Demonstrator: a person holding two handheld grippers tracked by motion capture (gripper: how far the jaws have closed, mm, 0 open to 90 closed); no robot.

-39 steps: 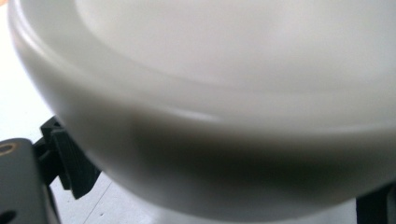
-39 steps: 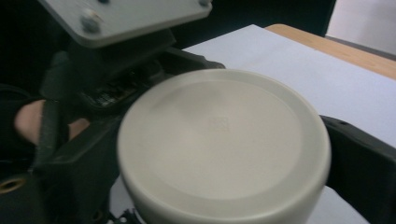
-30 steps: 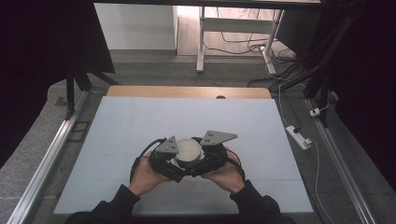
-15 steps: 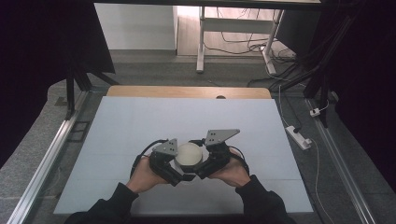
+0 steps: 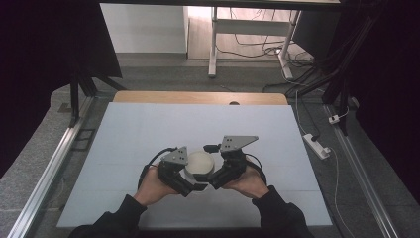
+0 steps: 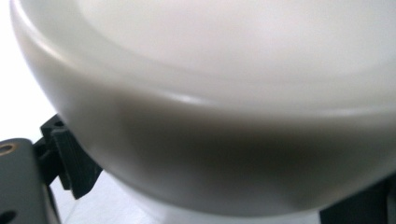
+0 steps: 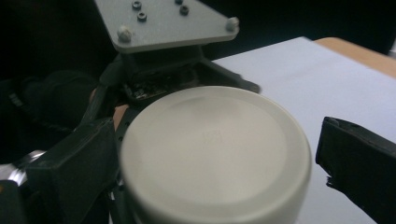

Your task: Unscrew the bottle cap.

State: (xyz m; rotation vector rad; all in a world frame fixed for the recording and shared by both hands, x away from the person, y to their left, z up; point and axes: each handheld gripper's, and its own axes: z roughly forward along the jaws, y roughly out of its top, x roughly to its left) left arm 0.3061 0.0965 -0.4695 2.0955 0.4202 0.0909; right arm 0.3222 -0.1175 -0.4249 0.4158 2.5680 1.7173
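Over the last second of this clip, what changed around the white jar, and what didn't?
Little moved. Both hands drew slightly back toward the person, carrying the jar with them. The left gripper and the right gripper stay closed in on the jar from either side, and the right one's fingers flank its cream lid. No clear grasp or release. The white table looks the same.

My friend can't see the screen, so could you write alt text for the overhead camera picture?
A person's two hands, each holding a black claw, press in from both sides on a round off-white lidded jar near the front of a pale blue-grey table. The left claw and right claw flank it closely; behind the table are dark floor and cables.
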